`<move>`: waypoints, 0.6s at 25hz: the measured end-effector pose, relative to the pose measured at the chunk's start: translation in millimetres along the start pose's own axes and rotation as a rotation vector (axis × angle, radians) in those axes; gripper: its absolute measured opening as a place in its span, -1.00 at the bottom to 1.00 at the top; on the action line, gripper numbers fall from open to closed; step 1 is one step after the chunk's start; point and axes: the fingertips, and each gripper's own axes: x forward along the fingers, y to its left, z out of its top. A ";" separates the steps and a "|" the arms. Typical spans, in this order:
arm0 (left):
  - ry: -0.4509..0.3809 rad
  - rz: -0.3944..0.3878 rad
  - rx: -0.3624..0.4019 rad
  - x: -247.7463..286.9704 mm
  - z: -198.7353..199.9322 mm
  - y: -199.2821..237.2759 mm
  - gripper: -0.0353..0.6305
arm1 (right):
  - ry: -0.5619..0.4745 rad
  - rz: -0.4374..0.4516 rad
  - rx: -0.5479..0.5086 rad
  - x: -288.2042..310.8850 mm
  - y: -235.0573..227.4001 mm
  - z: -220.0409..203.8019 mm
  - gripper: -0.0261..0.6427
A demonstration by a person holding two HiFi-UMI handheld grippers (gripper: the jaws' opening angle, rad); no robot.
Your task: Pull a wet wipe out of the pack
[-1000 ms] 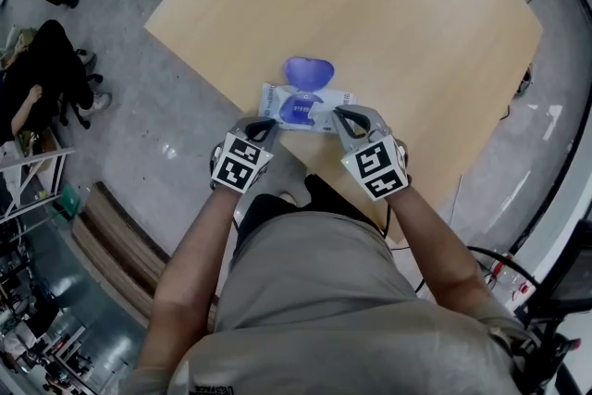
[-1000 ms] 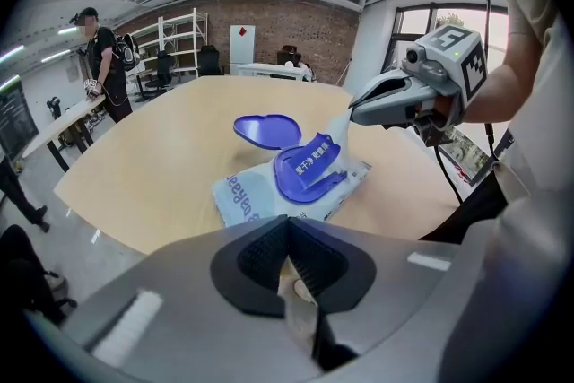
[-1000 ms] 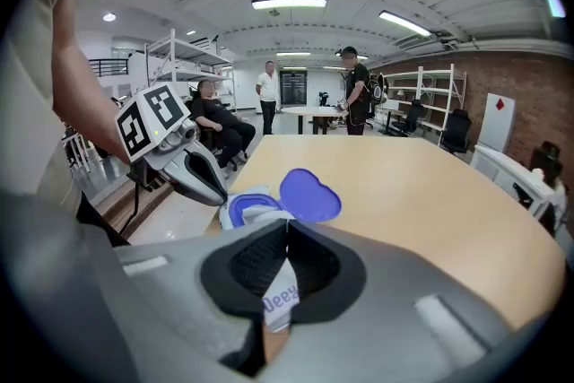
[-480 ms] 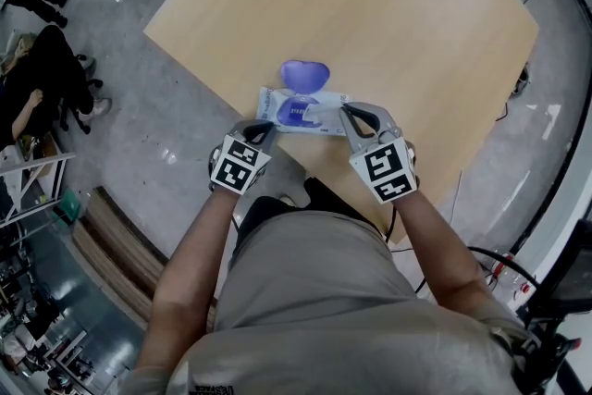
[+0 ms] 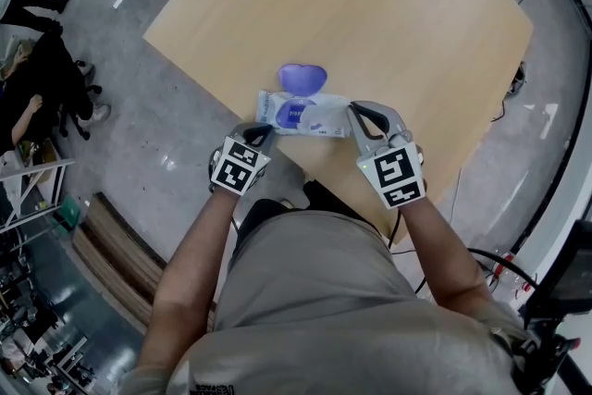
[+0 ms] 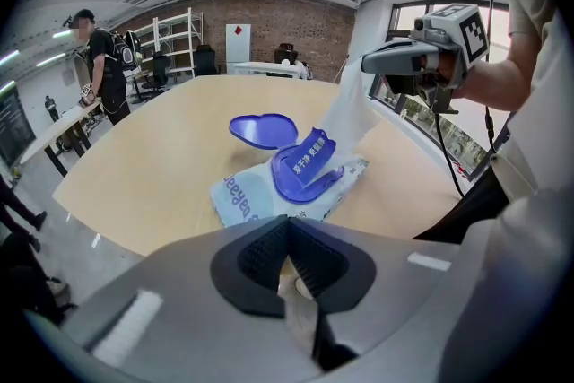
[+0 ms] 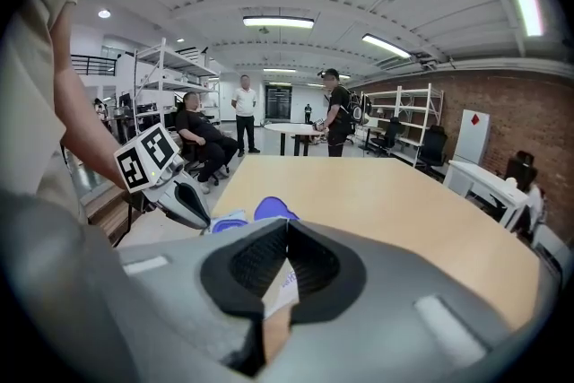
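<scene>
Purple-lidded pack (image 5: 296,116), head view: left gripper (image 5: 264,130) at its left end, right gripper (image 5: 359,116) at its right. Left gripper view: jaws together, empty; wipe (image 6: 346,108) rises from pack. Right gripper view: jaws clamp wipe. Unpinned, pack might lift.

The left forearm (image 5: 190,256) and right forearm (image 5: 442,253) reach forward, bare. The left gripper (image 5: 262,131) sits low with its jaws pressed together. The right gripper (image 5: 357,117), raised higher opposite it, pinches a wet wipe (image 6: 345,108).
</scene>
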 end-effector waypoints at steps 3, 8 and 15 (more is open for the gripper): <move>0.000 -0.008 0.002 -5.4 -0.2 -0.3 -0.88 | -0.015 -0.022 0.000 -9.9 -3.3 13.1 -0.91; -0.007 -0.013 0.007 -15.4 -0.8 -4.2 -0.88 | -0.031 -0.060 -0.011 -28.6 -5.2 28.4 -0.91; -0.029 -0.005 0.027 -26.4 -2.7 -3.3 -0.88 | -0.061 -0.105 -0.019 -46.5 -3.8 46.8 -0.91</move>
